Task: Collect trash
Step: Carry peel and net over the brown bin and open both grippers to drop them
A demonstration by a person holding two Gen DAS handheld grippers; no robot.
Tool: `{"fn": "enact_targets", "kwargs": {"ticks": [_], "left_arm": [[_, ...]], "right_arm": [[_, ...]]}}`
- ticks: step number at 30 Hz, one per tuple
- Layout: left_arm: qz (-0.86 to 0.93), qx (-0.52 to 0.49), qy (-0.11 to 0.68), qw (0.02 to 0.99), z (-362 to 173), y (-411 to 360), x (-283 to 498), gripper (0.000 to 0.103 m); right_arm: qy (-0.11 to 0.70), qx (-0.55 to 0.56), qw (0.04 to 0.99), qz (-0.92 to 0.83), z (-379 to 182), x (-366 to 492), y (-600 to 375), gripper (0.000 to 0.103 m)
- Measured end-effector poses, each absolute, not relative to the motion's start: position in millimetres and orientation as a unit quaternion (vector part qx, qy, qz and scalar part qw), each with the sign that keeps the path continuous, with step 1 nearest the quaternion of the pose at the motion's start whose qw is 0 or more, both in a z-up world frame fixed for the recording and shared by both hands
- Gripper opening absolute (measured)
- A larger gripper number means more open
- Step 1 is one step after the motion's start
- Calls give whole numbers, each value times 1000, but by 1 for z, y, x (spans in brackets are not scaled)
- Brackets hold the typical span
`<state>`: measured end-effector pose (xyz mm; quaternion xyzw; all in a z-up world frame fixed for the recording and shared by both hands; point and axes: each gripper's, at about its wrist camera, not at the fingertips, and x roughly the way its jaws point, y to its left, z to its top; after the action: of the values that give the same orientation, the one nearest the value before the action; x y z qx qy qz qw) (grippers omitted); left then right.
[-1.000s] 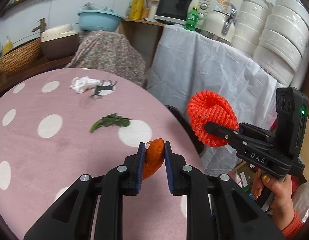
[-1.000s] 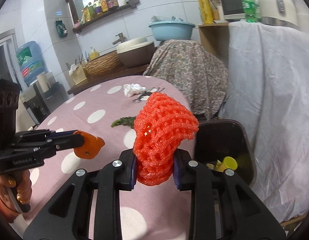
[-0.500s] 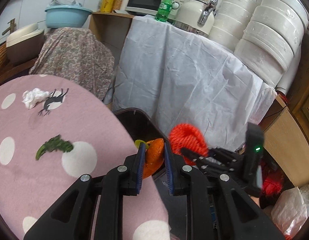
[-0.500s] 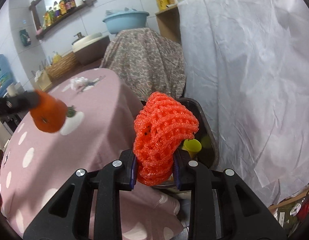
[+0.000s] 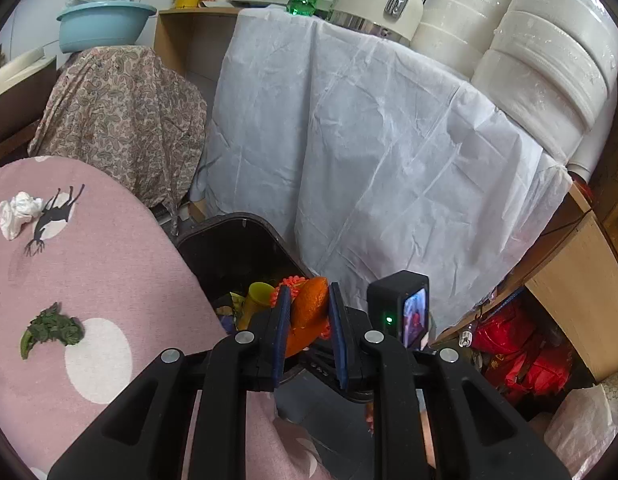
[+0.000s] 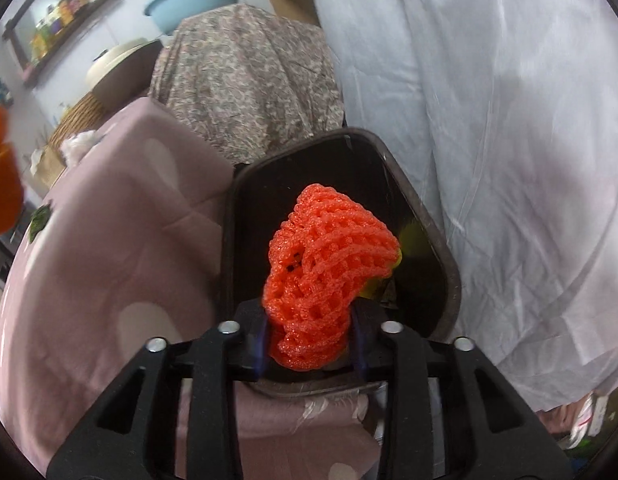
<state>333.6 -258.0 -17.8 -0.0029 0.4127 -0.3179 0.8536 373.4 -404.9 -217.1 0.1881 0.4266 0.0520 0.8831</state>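
My left gripper is shut on an orange peel, held above the near rim of a dark trash bin beside the pink dotted table. My right gripper is shut on a red foam fruit net, held over the open bin. A yellow cup lies inside the bin. The right gripper's body sits just below and right of the left one. On the table lie a crumpled white tissue, a black twig and a green leaf scrap.
A white sheet drapes furniture behind the bin. A paisley cloth covers something behind the table. Red bags lie on the floor at right. A teal basin stands at the back.
Both grippers have swung right off the table, and now hold the peel and the net over the bin. Both stay shut on their loads.
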Motion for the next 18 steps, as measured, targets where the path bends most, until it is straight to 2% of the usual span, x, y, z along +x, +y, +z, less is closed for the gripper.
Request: {"fn": "enact_targets", "kwargs": {"ticks": [1, 2, 7, 13, 18], "left_arm": [[-317, -2, 415, 852, -20, -260, 336, 19], [-316, 0, 419, 851, -22, -263, 338, 19], [-305, 14, 433, 848, -35, -274, 353, 19], [-293, 43, 444, 846, -51, -292, 373, 19], [-281, 55, 458, 842, -65, -304, 391, 19]], "right_arm": [[427, 194, 882, 47, -219, 375, -406, 61], [425, 198, 882, 43, -221, 377, -407, 67], [417, 196, 887, 36, -218, 371, -407, 67], [398, 193, 897, 26, -205, 343, -415, 76], [388, 192, 901, 26, -196, 318, -420, 77]]}}
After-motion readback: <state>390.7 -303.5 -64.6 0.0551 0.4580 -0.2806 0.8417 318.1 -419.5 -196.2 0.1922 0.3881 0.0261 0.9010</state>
